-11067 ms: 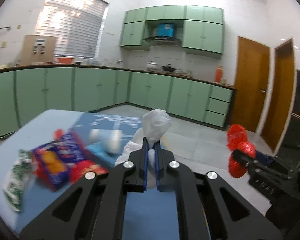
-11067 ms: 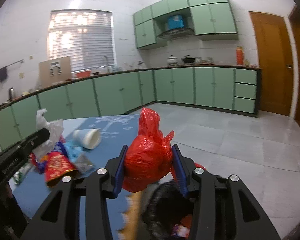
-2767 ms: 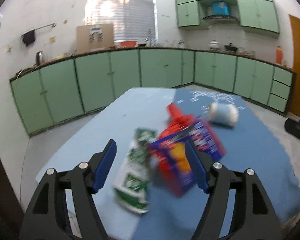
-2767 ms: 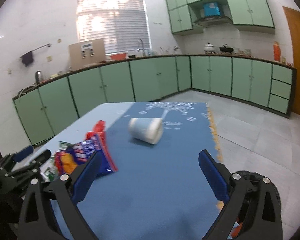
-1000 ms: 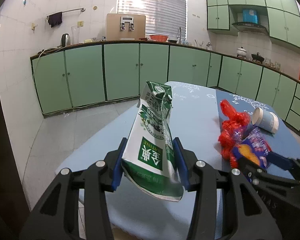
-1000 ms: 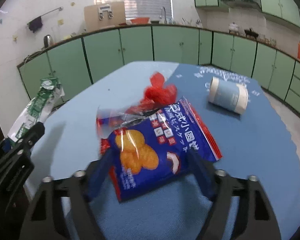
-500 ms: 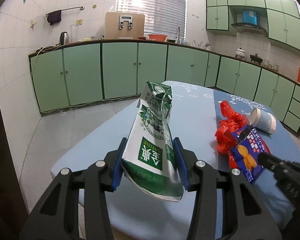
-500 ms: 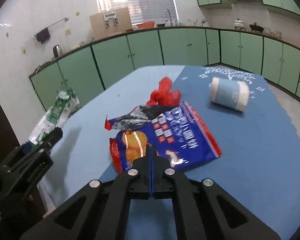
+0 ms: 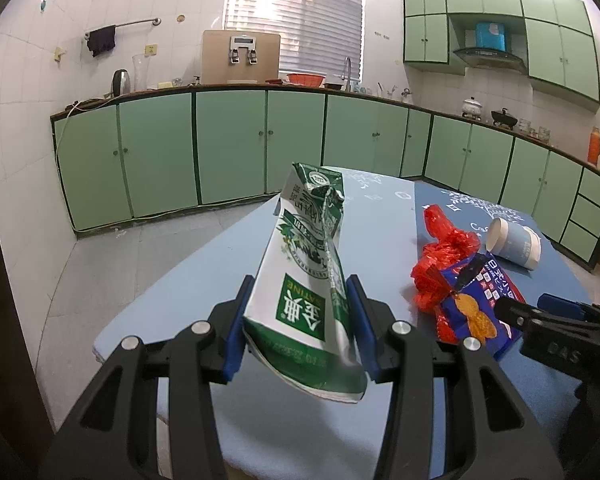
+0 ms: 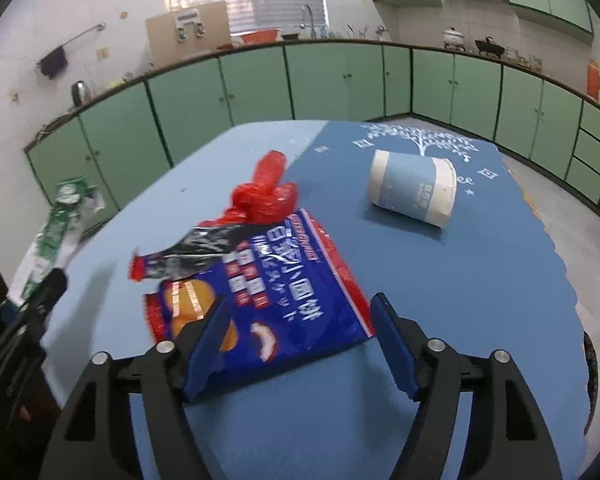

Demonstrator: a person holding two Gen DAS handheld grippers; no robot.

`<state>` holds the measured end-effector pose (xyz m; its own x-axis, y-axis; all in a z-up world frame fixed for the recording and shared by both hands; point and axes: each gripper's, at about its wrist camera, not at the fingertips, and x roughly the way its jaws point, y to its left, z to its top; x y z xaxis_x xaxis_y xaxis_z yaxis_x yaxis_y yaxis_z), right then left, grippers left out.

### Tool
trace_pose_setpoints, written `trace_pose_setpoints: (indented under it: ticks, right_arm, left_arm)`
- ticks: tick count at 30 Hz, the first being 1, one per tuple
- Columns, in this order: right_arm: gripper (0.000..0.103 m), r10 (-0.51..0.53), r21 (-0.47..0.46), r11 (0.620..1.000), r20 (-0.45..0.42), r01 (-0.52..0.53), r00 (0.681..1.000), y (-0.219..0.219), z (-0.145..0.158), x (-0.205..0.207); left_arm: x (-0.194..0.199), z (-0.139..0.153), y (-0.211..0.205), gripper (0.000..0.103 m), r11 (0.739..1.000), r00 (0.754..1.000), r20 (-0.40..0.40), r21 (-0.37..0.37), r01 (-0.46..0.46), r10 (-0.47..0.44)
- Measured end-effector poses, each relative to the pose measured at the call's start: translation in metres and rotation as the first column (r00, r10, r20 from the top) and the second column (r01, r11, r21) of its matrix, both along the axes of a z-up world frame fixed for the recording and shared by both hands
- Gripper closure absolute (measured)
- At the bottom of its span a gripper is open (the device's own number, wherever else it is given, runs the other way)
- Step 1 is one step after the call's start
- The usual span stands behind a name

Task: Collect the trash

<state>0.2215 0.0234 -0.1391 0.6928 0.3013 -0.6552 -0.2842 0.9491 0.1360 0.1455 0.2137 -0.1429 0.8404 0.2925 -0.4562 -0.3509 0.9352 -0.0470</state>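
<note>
My left gripper [image 9: 298, 326] is shut on a crumpled green and white milk carton [image 9: 308, 272] and holds it above the table's near corner; the carton also shows in the right wrist view [image 10: 56, 236]. My right gripper [image 10: 296, 340] is open, its jaws on either side of the near edge of a blue snack bag [image 10: 276, 300] lying on the blue table [image 10: 480, 280]. The snack bag also shows in the left wrist view [image 9: 476, 300]. A red plastic bag [image 10: 268, 196] and a black wrapper [image 10: 196, 248] lie against the snack bag. A paper cup [image 10: 414, 188] lies on its side beyond.
Green cabinets [image 9: 228, 148] line the walls beyond the table. The dark rim of a bin [image 10: 590, 380] shows at the table's right edge. Tiled floor [image 9: 100, 264] lies left of the table.
My right gripper was shut half a second ago and now stands open around the snack bag's near edge. My left gripper still holds the milk carton in place.
</note>
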Motion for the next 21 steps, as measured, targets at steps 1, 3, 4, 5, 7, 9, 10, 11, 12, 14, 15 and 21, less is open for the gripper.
trace_pose_setpoints:
  ticks: [1, 3, 4, 5, 7, 9, 10, 11, 12, 14, 15, 21]
  right_arm:
    - [0.026, -0.012, -0.013, 1.0, -0.007, 0.012, 1.0, 0.001, -0.002, 0.003]
    - [0.026, -0.01, -0.032, 0.999, -0.028, 0.009, 1.0, 0.005, -0.008, 0.008]
    - [0.026, -0.013, -0.039, 0.999, -0.036, 0.011, 0.999, 0.005, -0.011, 0.01]
    - [0.028, -0.012, -0.042, 0.999, -0.042, 0.01, 0.999, 0.006, -0.013, 0.01]
    - [0.039, 0.008, -0.041, 0.999, -0.058, -0.01, 0.998, 0.008, -0.015, 0.012]
    - [0.059, 0.02, -0.019, 1.0, -0.053, -0.021, 0.998, 0.007, -0.016, 0.012]
    - [0.065, 0.024, -0.01, 1.0, -0.057, -0.025, 0.998, 0.006, -0.017, 0.012]
    - [0.073, 0.035, 0.014, 0.999, -0.058, -0.034, 0.998, 0.003, -0.017, 0.012]
    - [0.089, 0.047, 0.042, 0.998, -0.066, -0.044, 0.997, 0.0, -0.018, 0.013]
    - [0.103, 0.088, 0.106, 0.991, -0.092, -0.078, 0.992, -0.003, -0.021, 0.014]
    - [0.103, 0.094, 0.106, 0.991, -0.083, -0.085, 0.992, -0.003, -0.02, 0.012]
    - [0.102, 0.112, 0.118, 0.987, -0.036, -0.107, 0.993, -0.003, -0.012, 0.001]
  left_arm:
    - [0.0, 0.0, 0.0, 0.059, 1.0, 1.0, 0.0, 0.001, 0.001, -0.001]
    - [0.001, -0.001, 0.001, 0.059, 1.0, 1.0, 0.0, 0.004, 0.002, -0.002]
    - [0.001, -0.001, 0.002, 0.059, 1.0, 1.0, -0.001, 0.004, 0.002, -0.002]
    - [0.001, -0.001, 0.001, 0.059, 1.0, 1.0, -0.001, 0.003, 0.001, -0.001]
    - [0.002, -0.003, 0.001, 0.059, 1.0, 1.0, -0.004, 0.001, 0.001, -0.001]
    - [0.003, -0.003, 0.0, 0.059, 1.0, 1.0, -0.006, -0.002, 0.003, -0.003]
    - [0.003, -0.003, 0.0, 0.059, 1.0, 1.0, -0.005, -0.002, 0.004, -0.004]
    - [0.003, -0.002, -0.001, 0.059, 1.0, 1.0, -0.005, -0.001, 0.005, -0.005]
    - [0.003, -0.002, -0.001, 0.059, 1.0, 1.0, -0.004, 0.001, 0.006, -0.006]
    - [0.003, -0.001, -0.002, 0.059, 1.0, 1.0, -0.004, 0.002, 0.008, -0.008]
    - [0.003, -0.001, -0.002, 0.059, 1.0, 1.0, -0.004, 0.003, 0.008, -0.008]
    - [0.003, -0.002, -0.003, 0.059, 1.0, 1.0, -0.005, 0.006, 0.008, -0.008]
